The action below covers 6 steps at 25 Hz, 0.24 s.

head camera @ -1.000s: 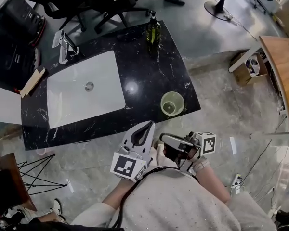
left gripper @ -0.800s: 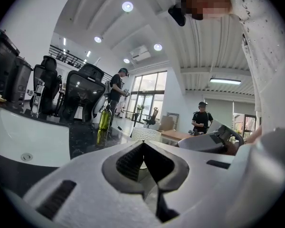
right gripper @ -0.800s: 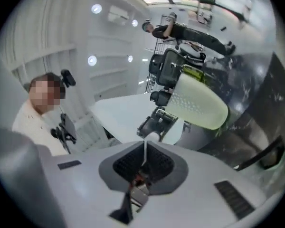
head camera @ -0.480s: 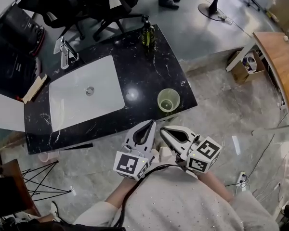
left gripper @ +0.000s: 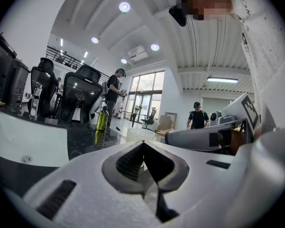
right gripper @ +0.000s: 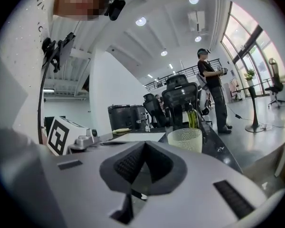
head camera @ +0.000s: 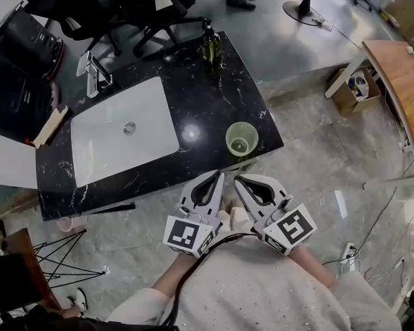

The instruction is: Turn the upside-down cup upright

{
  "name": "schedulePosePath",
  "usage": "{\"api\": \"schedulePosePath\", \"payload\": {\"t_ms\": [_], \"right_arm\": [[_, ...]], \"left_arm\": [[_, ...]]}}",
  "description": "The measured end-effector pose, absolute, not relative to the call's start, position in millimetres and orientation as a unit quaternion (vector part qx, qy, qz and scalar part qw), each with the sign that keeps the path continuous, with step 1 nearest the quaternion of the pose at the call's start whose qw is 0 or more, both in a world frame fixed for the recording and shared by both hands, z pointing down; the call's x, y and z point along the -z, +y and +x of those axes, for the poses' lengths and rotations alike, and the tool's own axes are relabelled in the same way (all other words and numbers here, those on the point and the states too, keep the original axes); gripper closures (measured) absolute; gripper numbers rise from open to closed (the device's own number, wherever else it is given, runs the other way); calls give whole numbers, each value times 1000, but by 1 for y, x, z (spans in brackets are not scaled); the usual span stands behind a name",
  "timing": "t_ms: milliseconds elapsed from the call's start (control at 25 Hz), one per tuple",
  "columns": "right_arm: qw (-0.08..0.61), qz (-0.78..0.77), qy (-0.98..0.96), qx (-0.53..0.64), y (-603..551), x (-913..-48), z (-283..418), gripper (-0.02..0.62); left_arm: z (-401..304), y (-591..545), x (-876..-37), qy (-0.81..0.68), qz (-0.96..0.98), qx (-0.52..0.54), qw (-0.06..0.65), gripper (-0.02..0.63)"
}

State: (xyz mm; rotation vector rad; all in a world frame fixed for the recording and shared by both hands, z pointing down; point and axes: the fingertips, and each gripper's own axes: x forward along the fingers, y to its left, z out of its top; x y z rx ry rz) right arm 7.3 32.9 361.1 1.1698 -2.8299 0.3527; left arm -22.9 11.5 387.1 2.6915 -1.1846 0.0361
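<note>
Yellow-green cup [head camera: 241, 138] stands mouth-up, empty, on the counter [head camera: 214, 95]. The left gripper [head camera: 219, 176] and right gripper [head camera: 237, 179] have jaws pressed together, holding nothing. Both gripper views hide the cup's base.

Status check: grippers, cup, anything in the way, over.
Left gripper shut, empty; right gripper shut, empty. Cup upright at counter corner, clear of both grippers. Nothing in between.

Pale green cup [head camera: 241, 138] upright on counter [head camera: 214, 95]

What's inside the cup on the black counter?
Looking down into the cup, only its own round bottom shows, so it seems empty. The bit of counter right beneath the cup is covered by that bottom.
</note>
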Motion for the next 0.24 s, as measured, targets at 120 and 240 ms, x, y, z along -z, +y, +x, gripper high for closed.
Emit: {"api": "schedulePosePath", "payload": {"t_ms": [120,240], "right_arm": [[24,383,-917,-111,32,-359,9,588],[22,388,-915,-109,30,-358,12,588]], "left_arm": [[-22,11,-388,-398,912,-13,100,598],[-19,11,-388,-395,913,-12,101,598]]}}
